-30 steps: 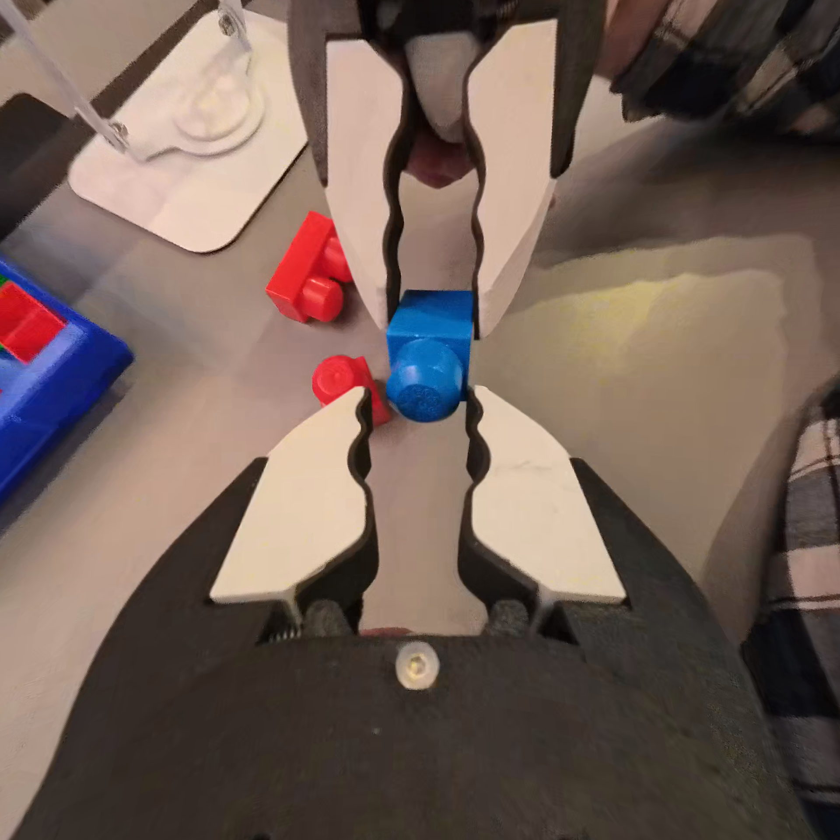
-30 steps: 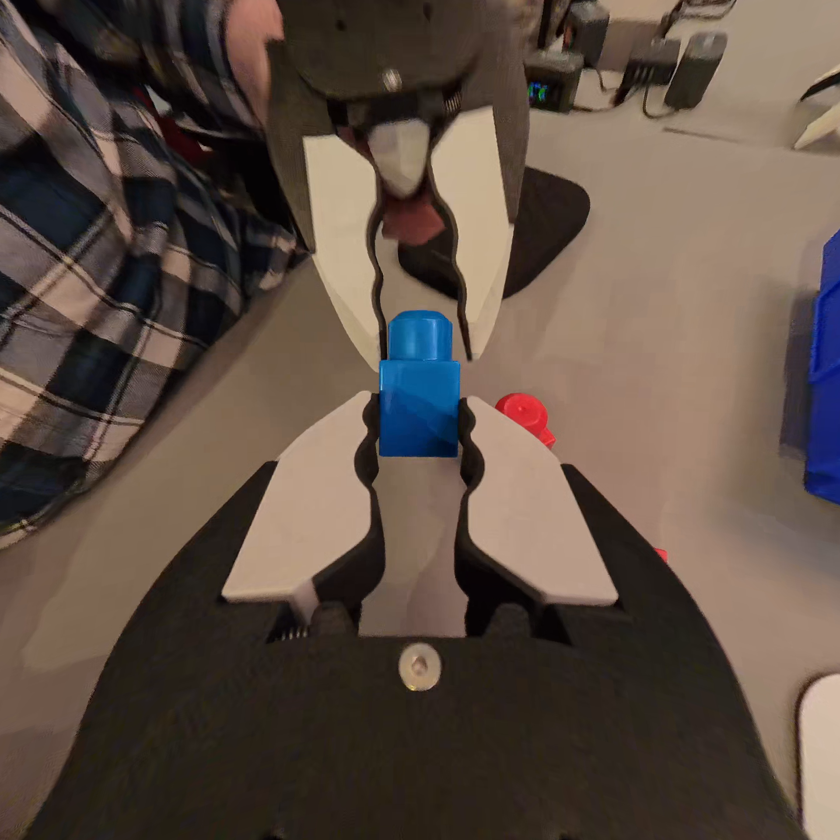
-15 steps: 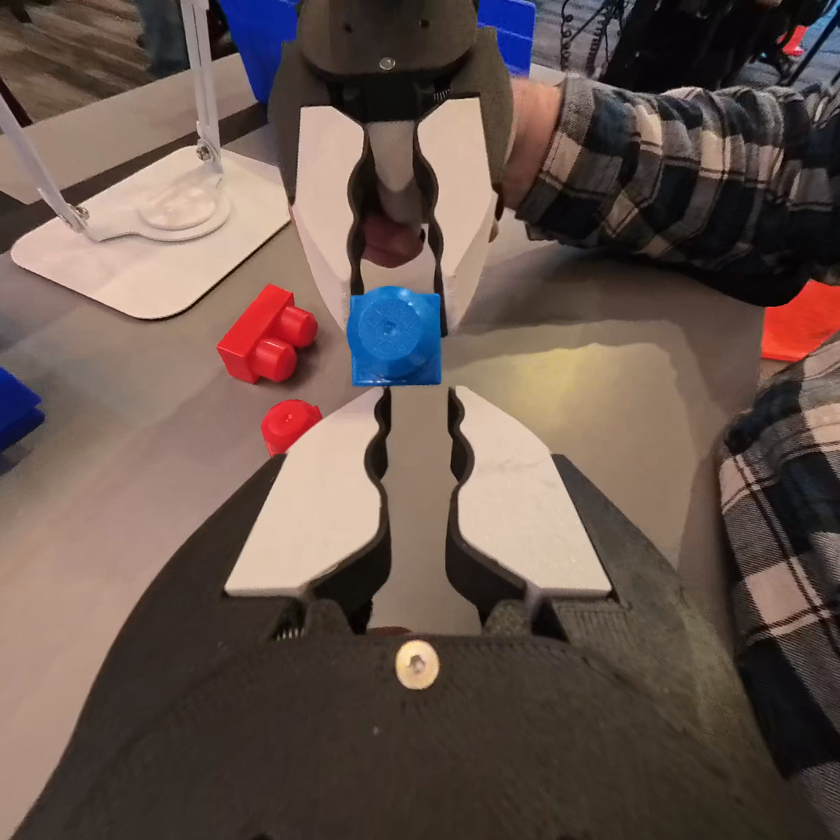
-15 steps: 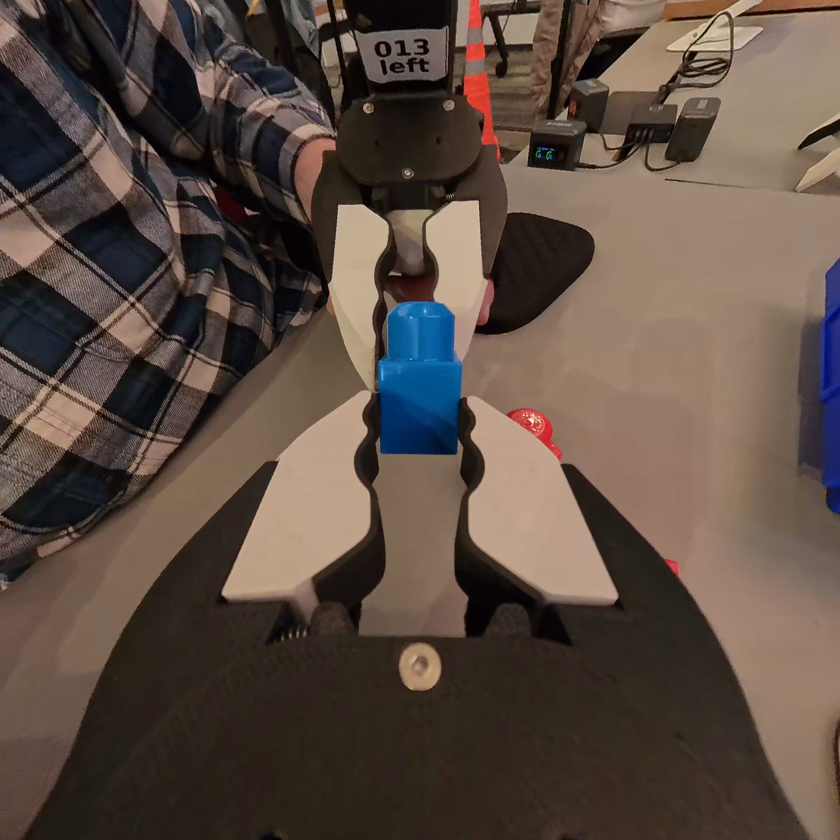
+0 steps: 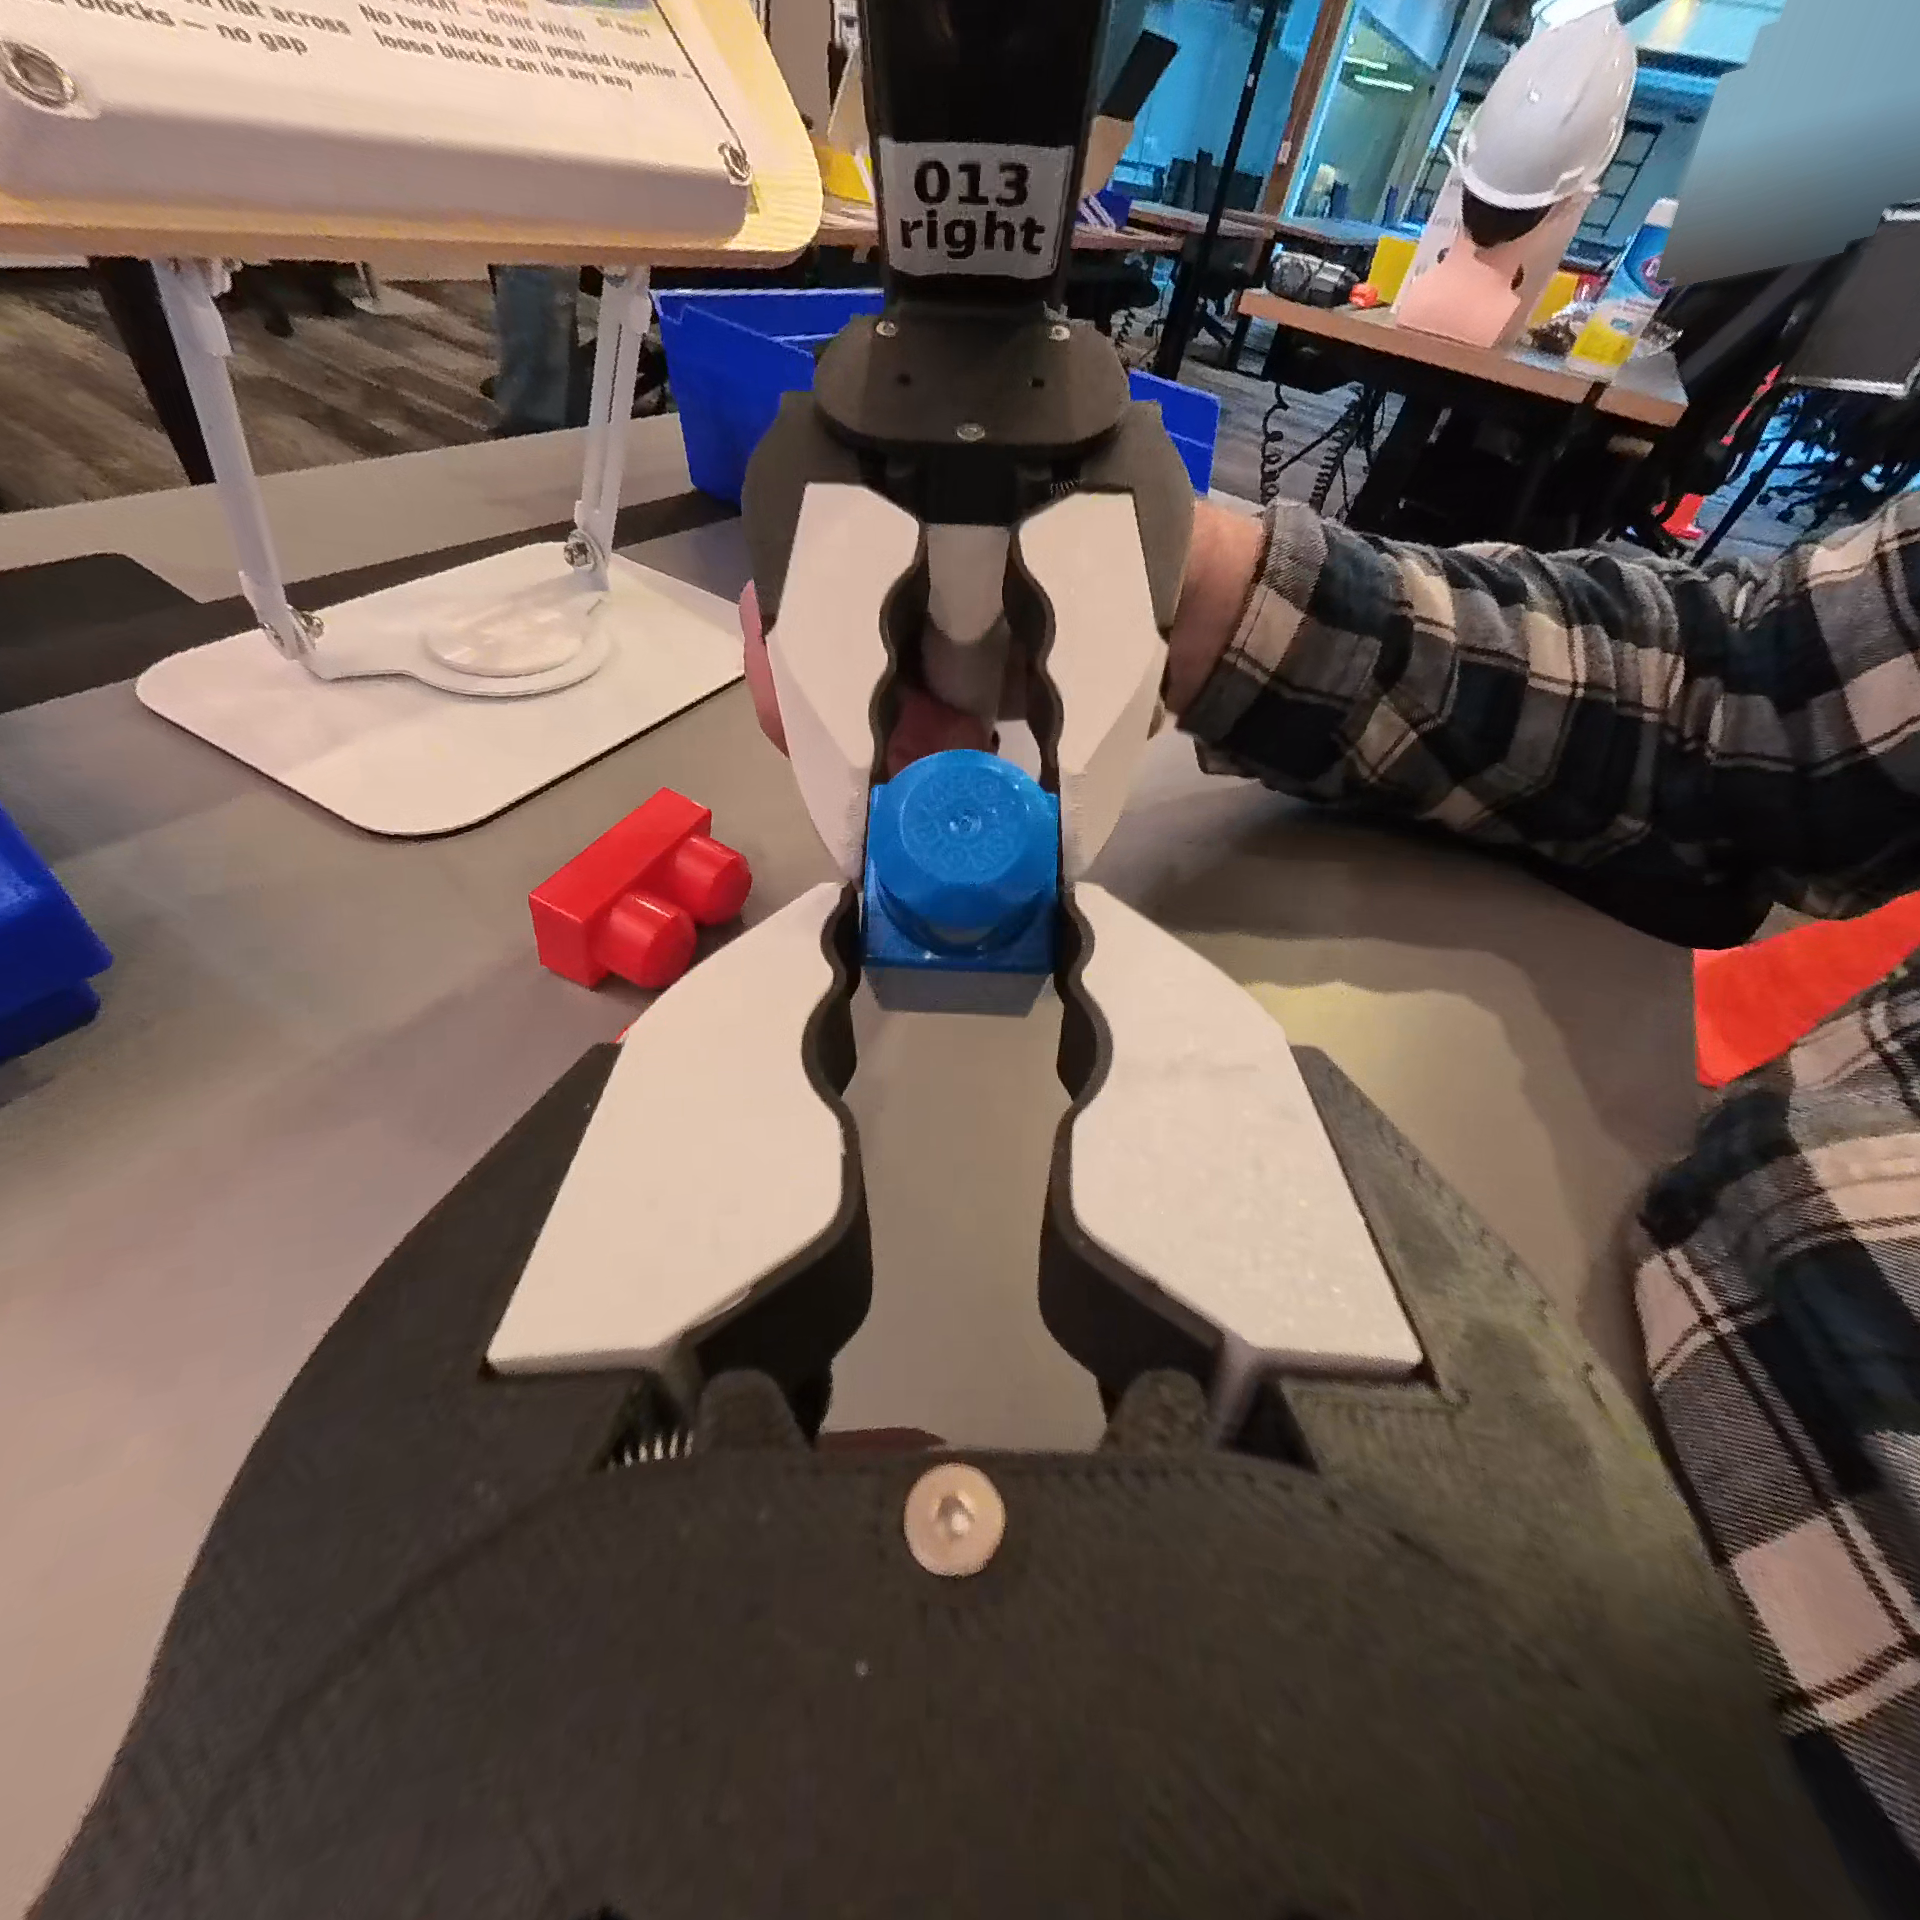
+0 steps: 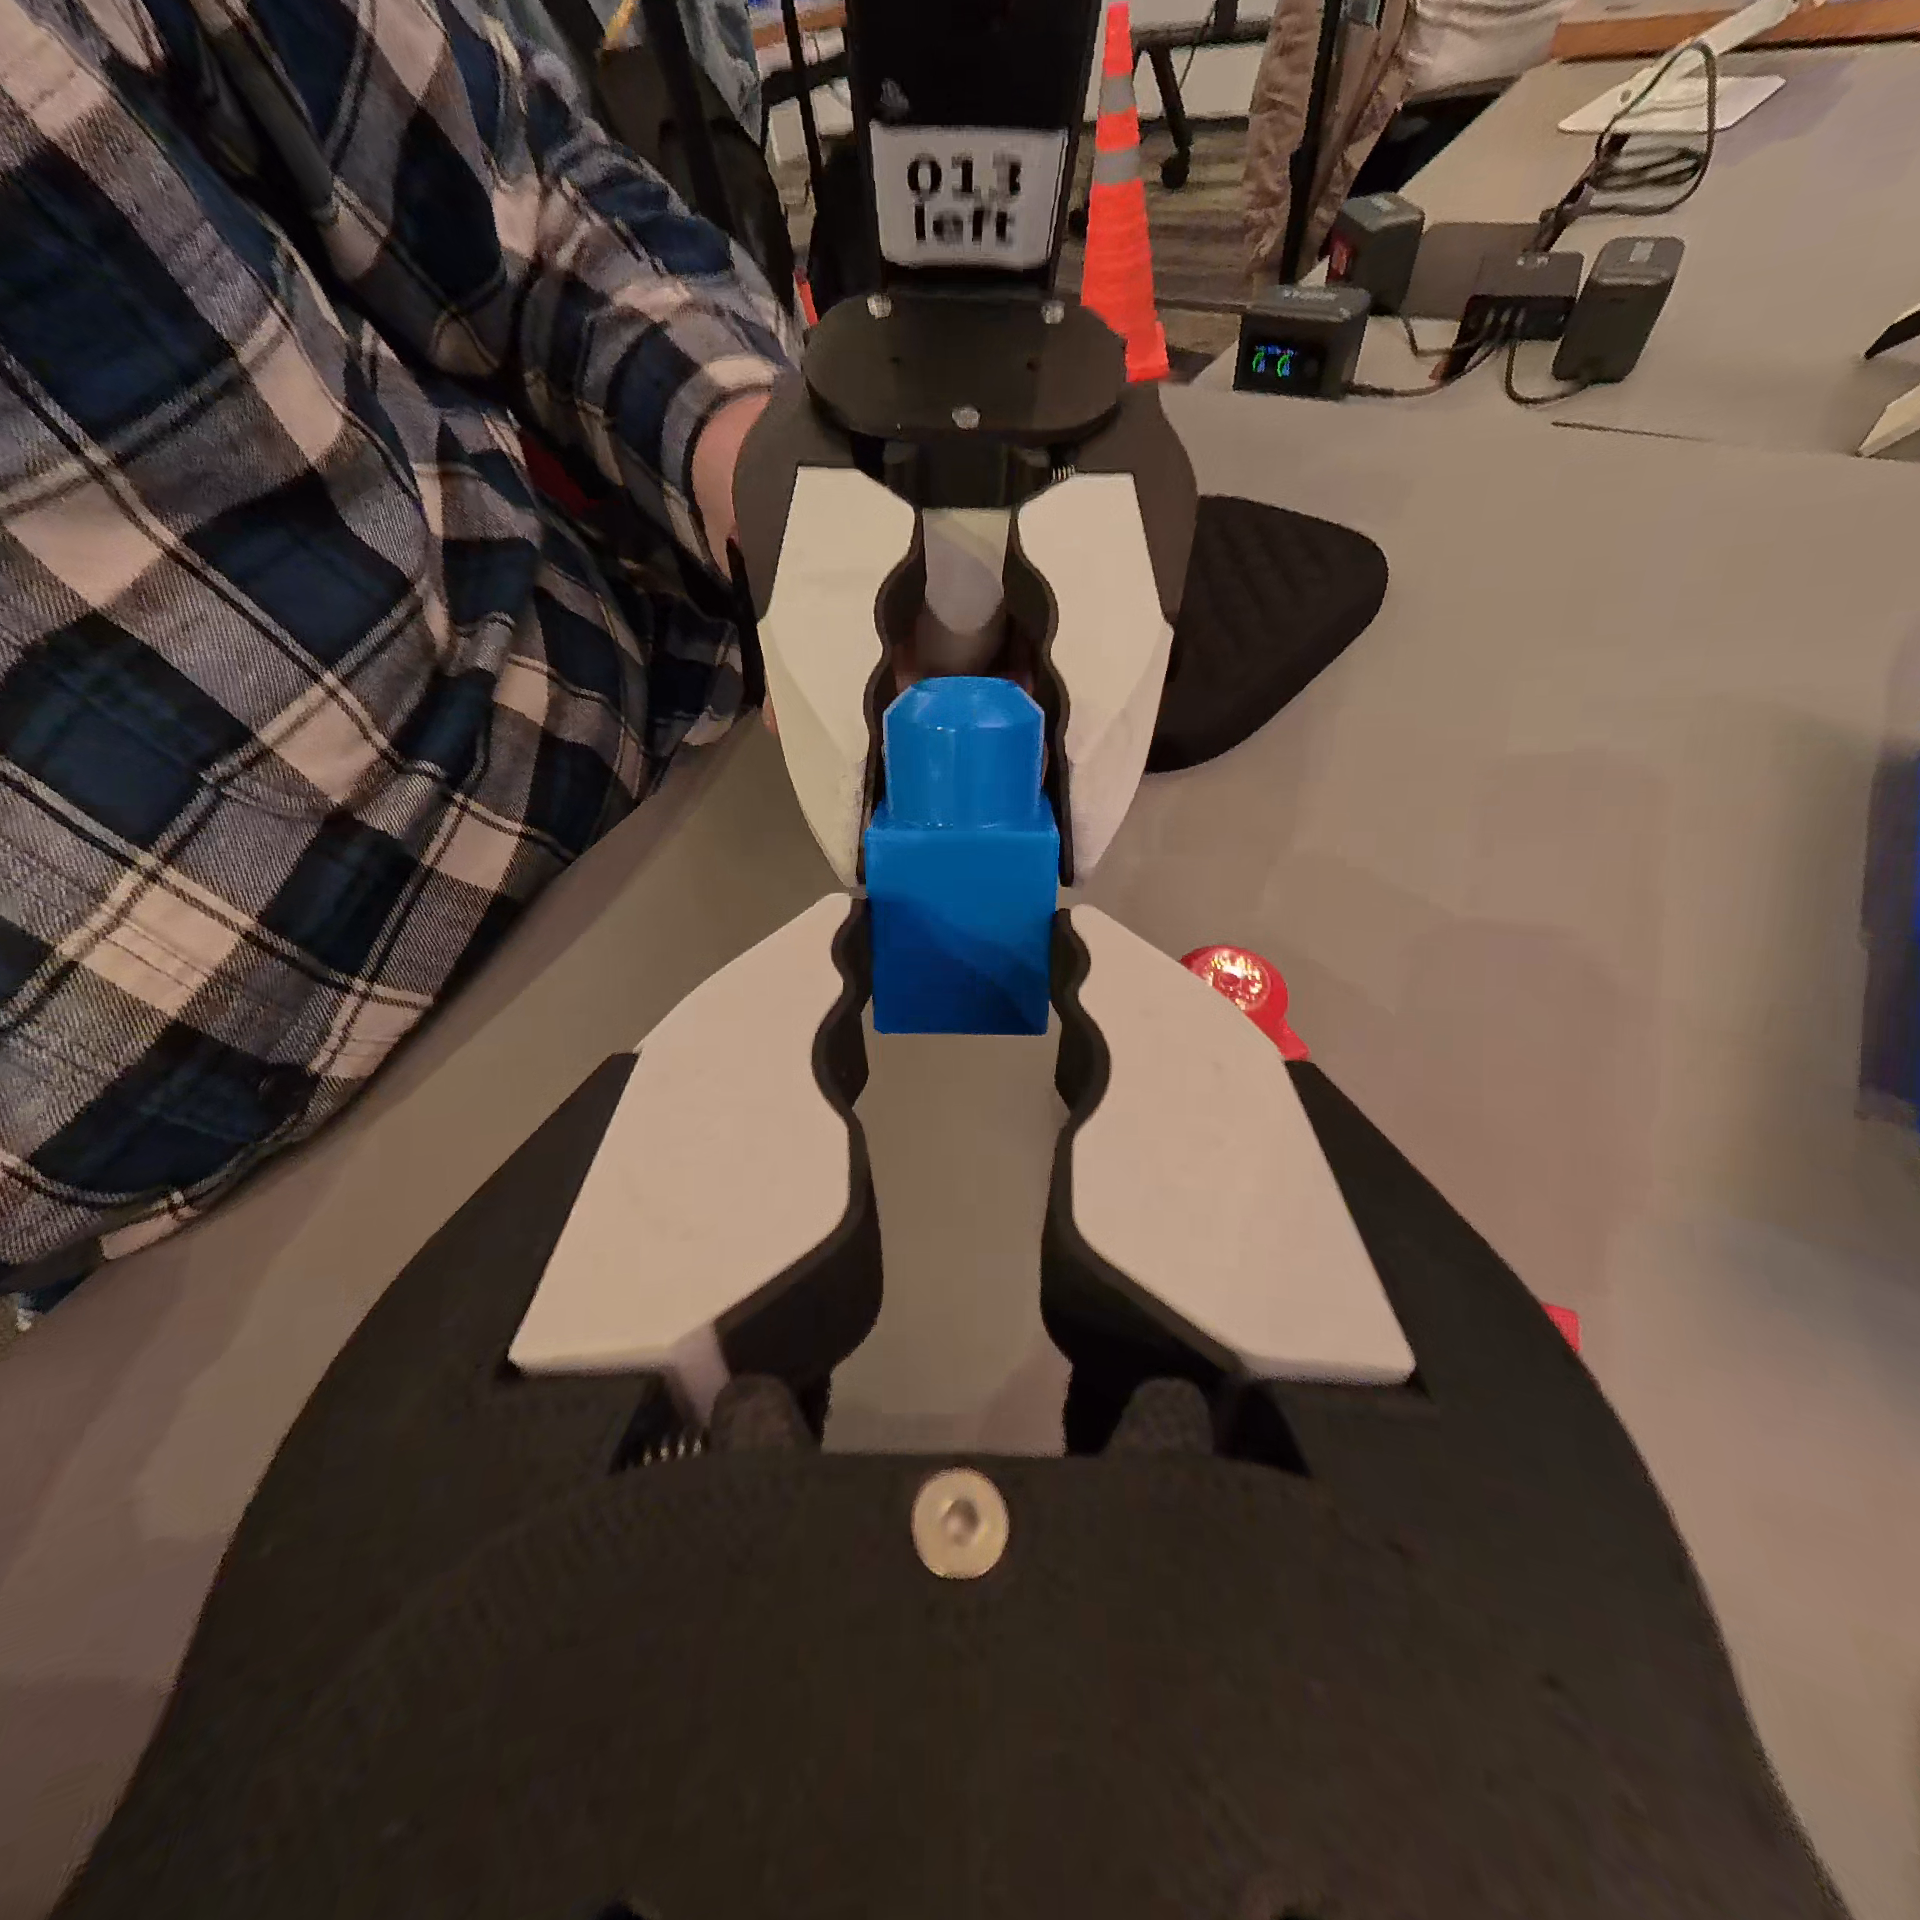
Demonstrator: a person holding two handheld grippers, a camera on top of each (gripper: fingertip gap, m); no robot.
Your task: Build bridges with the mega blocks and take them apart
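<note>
left wrist view: grey table (image 5: pixel 312 1122), white stand (image 5: pixel 416 707), cluttered workshop behind.

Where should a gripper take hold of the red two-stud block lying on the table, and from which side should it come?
Probably the red two-stud block is best gripped on its flat rectangular body, across the two long faces, from above. It lies on its side with both studs pointing sideways toward the camera; the round studs would likely slip, while the flat faces are parallel.

Open-plan lab/workshop; rows of work tables (image 5: pixel 1455 343) w/ clutter in bkgd; orange cones (image 6: pixel 1117 197); blue bins (image 5: pixel 748 384); chargers + cables (image 6: pixel 1507 301) on grey table (image 6: pixel 1558 727).
</note>
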